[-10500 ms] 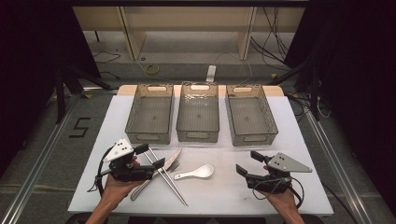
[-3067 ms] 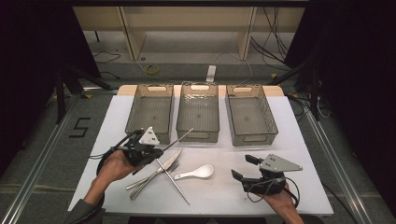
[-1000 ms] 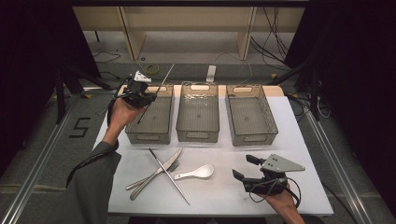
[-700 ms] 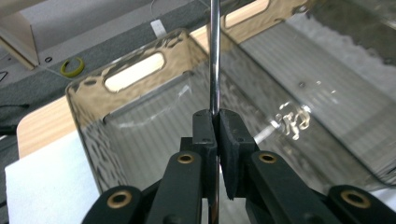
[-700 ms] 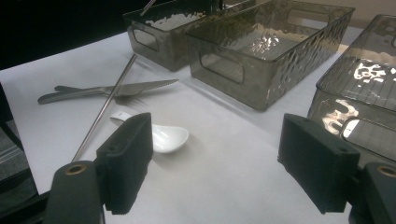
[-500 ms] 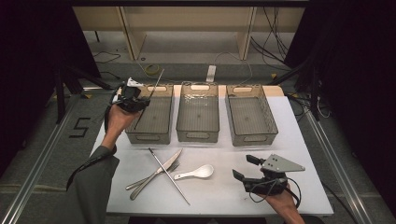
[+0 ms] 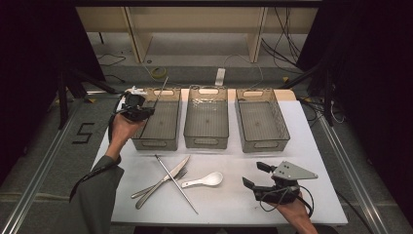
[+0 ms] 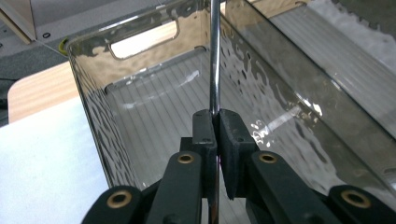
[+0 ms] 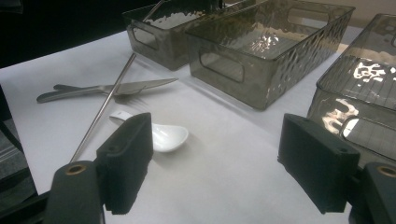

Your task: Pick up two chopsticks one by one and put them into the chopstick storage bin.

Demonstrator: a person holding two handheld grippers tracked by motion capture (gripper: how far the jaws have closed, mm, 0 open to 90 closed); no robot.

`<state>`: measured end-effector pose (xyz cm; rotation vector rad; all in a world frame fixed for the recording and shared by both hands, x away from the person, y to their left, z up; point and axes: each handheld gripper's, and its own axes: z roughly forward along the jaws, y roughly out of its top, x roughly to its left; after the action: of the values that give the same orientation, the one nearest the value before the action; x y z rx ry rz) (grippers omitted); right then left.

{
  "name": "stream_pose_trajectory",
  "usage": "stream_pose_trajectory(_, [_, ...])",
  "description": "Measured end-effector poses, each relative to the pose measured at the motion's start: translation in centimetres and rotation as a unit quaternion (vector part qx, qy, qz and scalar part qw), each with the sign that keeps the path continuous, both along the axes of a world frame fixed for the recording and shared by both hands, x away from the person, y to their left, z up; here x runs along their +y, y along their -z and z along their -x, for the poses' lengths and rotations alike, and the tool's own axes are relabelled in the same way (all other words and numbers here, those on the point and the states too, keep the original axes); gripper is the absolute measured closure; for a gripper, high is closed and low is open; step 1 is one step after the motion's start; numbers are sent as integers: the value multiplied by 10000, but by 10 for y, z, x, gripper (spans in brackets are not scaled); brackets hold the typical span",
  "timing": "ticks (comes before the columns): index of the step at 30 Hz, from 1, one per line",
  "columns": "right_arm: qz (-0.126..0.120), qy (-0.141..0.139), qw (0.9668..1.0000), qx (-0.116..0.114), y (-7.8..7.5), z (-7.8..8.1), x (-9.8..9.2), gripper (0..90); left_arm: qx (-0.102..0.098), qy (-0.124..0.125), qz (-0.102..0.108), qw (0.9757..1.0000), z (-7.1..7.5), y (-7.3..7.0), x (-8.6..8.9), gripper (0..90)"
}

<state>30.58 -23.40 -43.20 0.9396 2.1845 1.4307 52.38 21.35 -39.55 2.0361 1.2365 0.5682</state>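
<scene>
My left gripper [image 7: 135,106] hovers over the near-left corner of the left smoky plastic bin [image 7: 151,143], shut on a thin metal chopstick [image 7: 161,89] that slants up and away over the bin. In the left gripper view the pads [image 8: 233,135] clamp the chopstick [image 8: 215,60] above the ribbed bin floor [image 8: 154,107]. My right gripper [image 7: 255,176] rests at the table's front right, open, with nothing between its pads [image 9: 126,163]. A second chopstick [image 7: 176,185], a knife [image 7: 168,178], a fork [image 7: 155,187] and a white spoon [image 7: 204,181] lie on the white table.
The middle bin [image 7: 206,142] and the right bin [image 7: 266,144] stand in a row with the left one at the back. The right gripper view shows the spoon [image 9: 169,138], chopstick [image 9: 105,108] and knife [image 9: 126,87] ahead, with bin walls [image 9: 243,74] beyond.
My left hand has come down and slightly left with the chopstick, closer to the left bin. The right gripper and the cutlery on the table have not moved.
</scene>
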Motion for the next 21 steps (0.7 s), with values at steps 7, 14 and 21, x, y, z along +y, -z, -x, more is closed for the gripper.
stream_pose_trajectory(7, [13, -3, 10000, -3, 0, 0, 0, 271, 129, -124, 48, 9998, 0, 12, 3, 847])
stream_pose_trajectory(14, [12, -15, 10000, -7, 0, 0, 0, 272, 229, -71, -59, 9997, 0, 18, 1, 779])
stream_pose_trajectory(21, [7, -8, 10000, -3, 0, 0, 0, 271, 156, 100, 104, 9998, 14, 3, -3, 531])
